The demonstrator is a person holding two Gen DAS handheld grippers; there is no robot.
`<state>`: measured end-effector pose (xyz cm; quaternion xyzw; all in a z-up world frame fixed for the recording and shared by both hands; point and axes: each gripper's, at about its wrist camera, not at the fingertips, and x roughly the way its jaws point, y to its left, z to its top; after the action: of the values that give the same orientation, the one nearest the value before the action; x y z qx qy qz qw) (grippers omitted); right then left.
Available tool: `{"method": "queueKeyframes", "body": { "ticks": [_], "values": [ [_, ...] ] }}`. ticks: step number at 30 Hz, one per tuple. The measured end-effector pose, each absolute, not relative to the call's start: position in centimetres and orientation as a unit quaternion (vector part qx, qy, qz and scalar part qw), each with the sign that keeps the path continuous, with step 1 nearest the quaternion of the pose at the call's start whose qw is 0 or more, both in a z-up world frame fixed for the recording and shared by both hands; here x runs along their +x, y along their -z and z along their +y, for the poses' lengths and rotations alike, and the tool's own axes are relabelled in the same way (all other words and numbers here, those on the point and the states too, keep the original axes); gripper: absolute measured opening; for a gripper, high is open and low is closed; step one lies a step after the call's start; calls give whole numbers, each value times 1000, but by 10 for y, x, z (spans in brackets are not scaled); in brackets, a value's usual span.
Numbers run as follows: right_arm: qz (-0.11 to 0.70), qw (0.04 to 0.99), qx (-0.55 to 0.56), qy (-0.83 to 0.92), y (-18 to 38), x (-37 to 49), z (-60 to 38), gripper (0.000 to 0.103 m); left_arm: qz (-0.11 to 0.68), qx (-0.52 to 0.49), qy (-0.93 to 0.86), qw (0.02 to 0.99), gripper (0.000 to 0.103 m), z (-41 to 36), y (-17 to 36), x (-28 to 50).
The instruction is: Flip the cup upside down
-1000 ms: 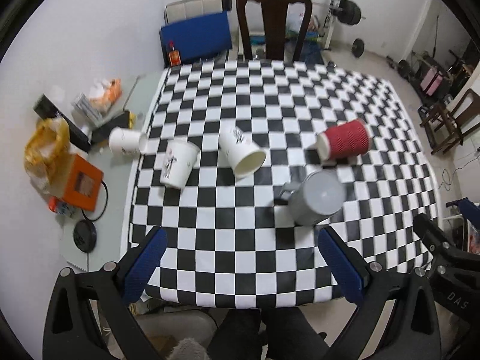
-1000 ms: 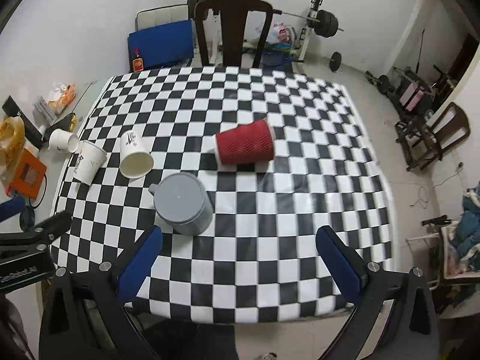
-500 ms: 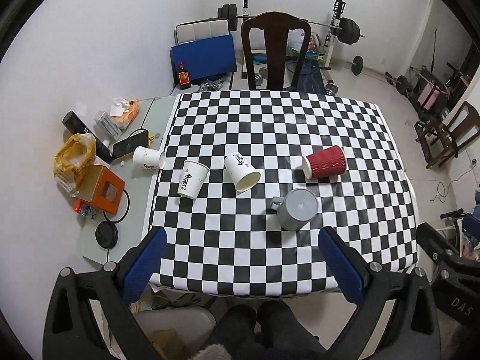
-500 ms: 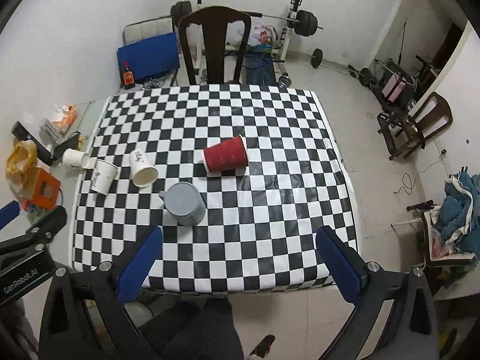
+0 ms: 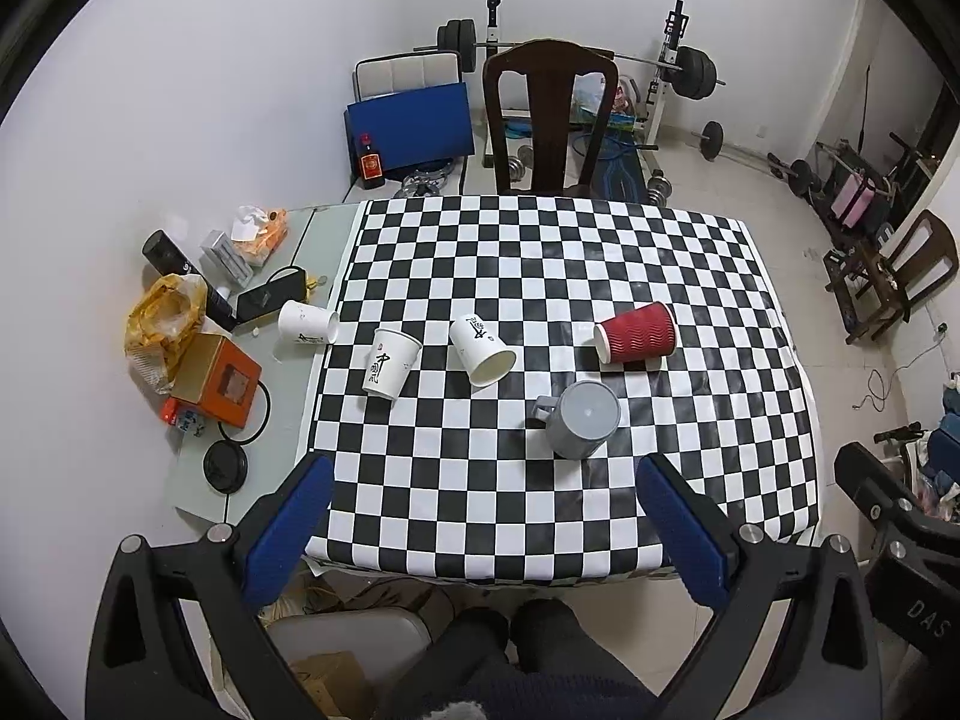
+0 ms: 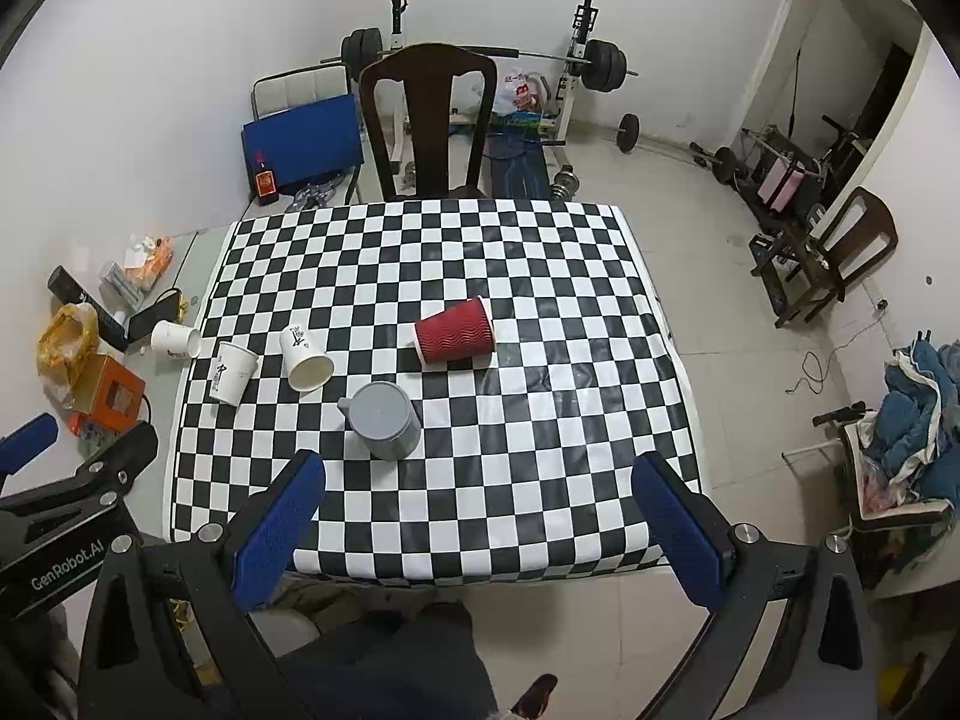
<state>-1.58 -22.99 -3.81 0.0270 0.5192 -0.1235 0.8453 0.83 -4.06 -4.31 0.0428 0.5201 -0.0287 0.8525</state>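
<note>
A grey mug (image 5: 581, 418) (image 6: 384, 420) stands upside down on the checkered table (image 5: 540, 276) (image 6: 480, 480). A red ribbed cup (image 5: 637, 334) (image 6: 454, 333) lies on its side behind it. Two white paper cups (image 5: 482, 350) (image 5: 389, 362) lie on their sides to the left, also in the right wrist view (image 6: 305, 357) (image 6: 233, 372). A third white cup (image 5: 306, 322) (image 6: 174, 339) lies off the cloth. My left gripper (image 5: 480, 516) and right gripper (image 6: 480, 510) are open, empty, high above the near table edge.
A dark wooden chair (image 5: 549, 120) stands at the far side. An orange box (image 5: 219, 381), a yellow bag (image 5: 162, 318) and small clutter sit on the grey side strip left. Weights and a bench (image 6: 480, 60) stand behind. More chairs (image 6: 840, 258) stand right.
Both grippers have pulled back and up from the table, so the cups and mug look smaller and the whole table shows. The cups have not moved.
</note>
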Motion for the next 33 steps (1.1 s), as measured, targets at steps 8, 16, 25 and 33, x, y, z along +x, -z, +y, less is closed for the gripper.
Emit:
{"method": "queueKeyframes", "body": {
  "ticks": [8, 16, 25, 33],
  "values": [
    [520, 845, 26, 122, 36, -18, -230, 103, 520, 43, 26, 853, 103, -40, 36, 0],
    [520, 845, 30, 122, 32, -21, -229, 103, 522, 44, 24, 852, 103, -39, 33, -2],
    [521, 844, 30, 121, 34, -22, -231, 103, 522, 43, 25, 852, 103, -39, 35, -2],
    [521, 844, 33, 120, 31, -24, -231, 103, 521, 45, 24, 852, 103, -39, 35, -1]
  ]
}}
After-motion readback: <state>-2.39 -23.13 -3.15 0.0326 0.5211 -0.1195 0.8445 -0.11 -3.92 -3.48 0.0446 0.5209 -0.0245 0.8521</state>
